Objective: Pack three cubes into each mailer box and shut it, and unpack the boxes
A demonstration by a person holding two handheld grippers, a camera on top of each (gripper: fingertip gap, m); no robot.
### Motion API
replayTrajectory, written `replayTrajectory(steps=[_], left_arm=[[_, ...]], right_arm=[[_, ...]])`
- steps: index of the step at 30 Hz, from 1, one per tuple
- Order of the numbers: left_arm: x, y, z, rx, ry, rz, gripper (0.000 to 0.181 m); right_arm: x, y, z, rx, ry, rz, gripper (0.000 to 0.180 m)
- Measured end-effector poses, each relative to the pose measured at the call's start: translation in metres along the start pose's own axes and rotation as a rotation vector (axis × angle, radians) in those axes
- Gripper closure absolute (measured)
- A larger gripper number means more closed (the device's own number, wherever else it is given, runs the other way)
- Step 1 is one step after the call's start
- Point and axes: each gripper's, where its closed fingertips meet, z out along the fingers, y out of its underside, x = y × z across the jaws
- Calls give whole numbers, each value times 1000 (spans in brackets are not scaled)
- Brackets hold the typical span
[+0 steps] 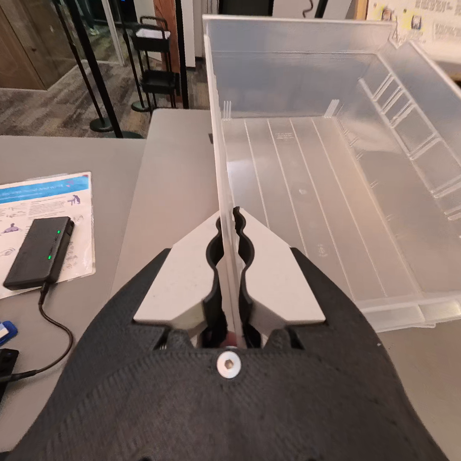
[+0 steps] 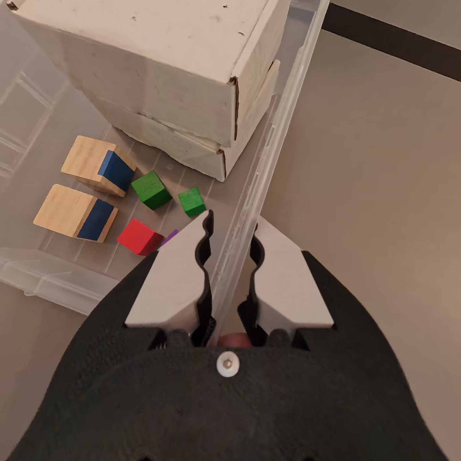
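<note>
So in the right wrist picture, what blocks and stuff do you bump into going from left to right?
Lower wooden block with the blue stripe → red cube → bigger green cube → smaller green cube → clear bin wall, pinched by the right gripper → bare grey table.

Warm dim indoor light, soft shadows (wide-angle bending, blurred edges)

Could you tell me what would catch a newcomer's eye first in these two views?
Each gripper straddles a wall of a clear bin: the left gripper pinches an empty bin, and the right gripper has the wall of a stocked bin between its fingers. In that one, two white boxes sit stacked at the back, with loose cubes in front.
</note>
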Motion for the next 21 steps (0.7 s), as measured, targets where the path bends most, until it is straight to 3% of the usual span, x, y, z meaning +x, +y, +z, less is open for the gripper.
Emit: replayTrajectory(steps=[21], left_arm=[[-13,-67,-59,182,-13,-13,178]], right_arm=[[-242,-81,73,230,-212,78,128]])
